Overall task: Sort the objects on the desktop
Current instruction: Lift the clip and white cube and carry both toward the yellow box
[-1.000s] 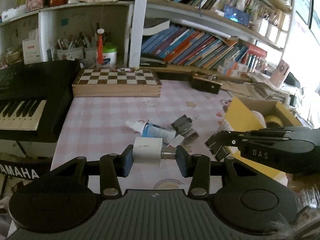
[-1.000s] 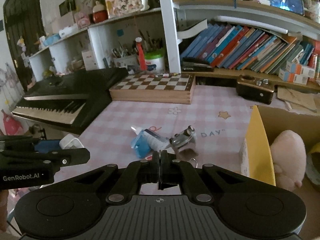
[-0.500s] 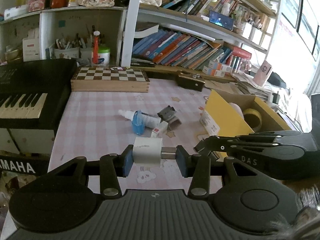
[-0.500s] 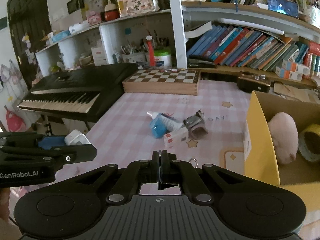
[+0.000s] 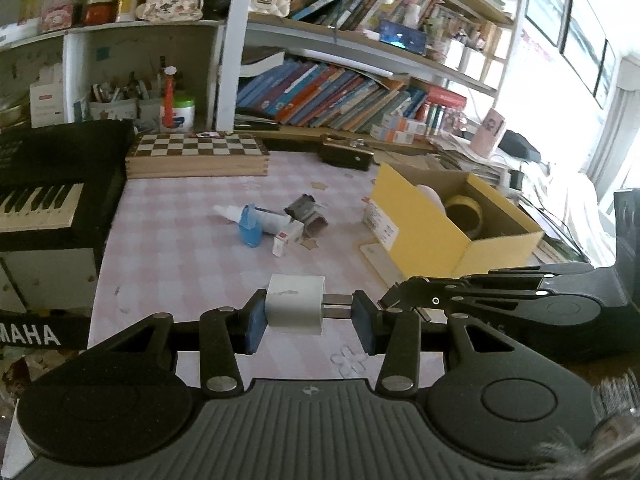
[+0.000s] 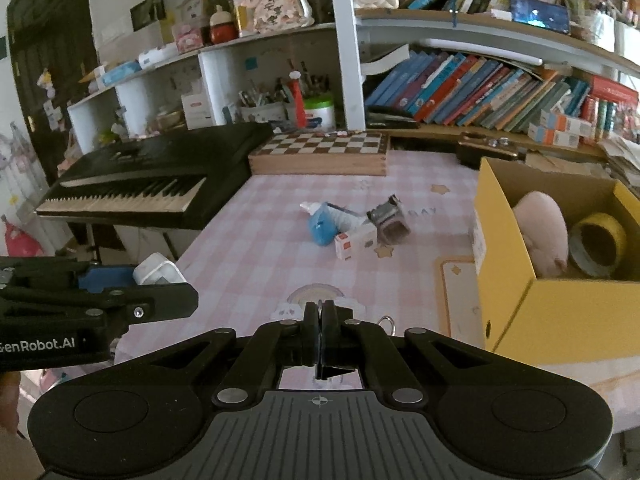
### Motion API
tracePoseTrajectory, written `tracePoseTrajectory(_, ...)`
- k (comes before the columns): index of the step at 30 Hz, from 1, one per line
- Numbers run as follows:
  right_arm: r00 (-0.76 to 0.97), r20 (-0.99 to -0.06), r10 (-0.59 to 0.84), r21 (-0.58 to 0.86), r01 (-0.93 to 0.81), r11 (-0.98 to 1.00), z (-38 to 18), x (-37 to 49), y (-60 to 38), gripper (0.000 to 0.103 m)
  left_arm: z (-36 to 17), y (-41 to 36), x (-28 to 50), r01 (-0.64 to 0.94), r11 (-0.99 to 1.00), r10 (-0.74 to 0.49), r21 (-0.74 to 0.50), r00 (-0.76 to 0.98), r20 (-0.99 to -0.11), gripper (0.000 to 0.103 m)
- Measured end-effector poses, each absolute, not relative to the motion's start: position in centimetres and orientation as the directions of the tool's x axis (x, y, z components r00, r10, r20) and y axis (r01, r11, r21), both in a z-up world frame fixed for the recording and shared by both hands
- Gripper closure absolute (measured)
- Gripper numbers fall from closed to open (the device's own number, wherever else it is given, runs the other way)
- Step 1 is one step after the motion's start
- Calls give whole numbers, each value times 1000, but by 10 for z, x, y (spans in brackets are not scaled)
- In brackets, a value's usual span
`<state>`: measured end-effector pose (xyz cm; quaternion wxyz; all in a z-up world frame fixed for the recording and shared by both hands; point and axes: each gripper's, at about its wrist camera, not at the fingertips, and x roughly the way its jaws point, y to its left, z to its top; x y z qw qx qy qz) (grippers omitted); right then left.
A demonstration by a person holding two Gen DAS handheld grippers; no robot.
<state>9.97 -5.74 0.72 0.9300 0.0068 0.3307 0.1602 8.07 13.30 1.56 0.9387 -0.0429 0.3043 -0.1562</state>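
From my left camera, the box [image 5: 424, 216] sits at two o'clock on the table [image 5: 180, 256]; the tube [image 5: 256, 220] lies at twelve, chessboard [image 5: 196, 152] behind it; keyboard [image 5: 44, 184] at ten; tape [image 5: 464, 216] inside the box.

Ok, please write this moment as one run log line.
left tool: shut on white charger | right tool: shut, empty | yellow box: holds pink plush, tape roll

pink checked table [image 6: 248, 248] bears chessboard box [image 6: 320, 154], yellow carton [image 6: 520, 308], small clutter [image 6: 352, 224].
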Motion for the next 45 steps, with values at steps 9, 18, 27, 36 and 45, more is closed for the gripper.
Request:
tracePoseTrajectory(9,741,-620,259,134,-225,965,3,62,-67,101,10,125,53,332,926,-371,-178,727,-577,61)
tracePoseTrajectory(18,750,-627,208,142,-152,978,-1,34,-80,101,6,112,39,403,898,-426,-179,691,-584,61)
tracePoseTrajectory(27,761,-634,138,144,-60,988,-3,18,-100,101,3,90,40,489,852,-494,-185,638,-590,61)
tracePoseTrajectory(36,762,-644,70,143,31,989,-6,8,-121,101,1,65,47,565,803,-552,-190,583,-596,61)
tracePoseTrajectory(45,751,-659,18,144,102,984,-10,5,-147,101,-1,33,56,628,753,-599,-196,531,-600,61)
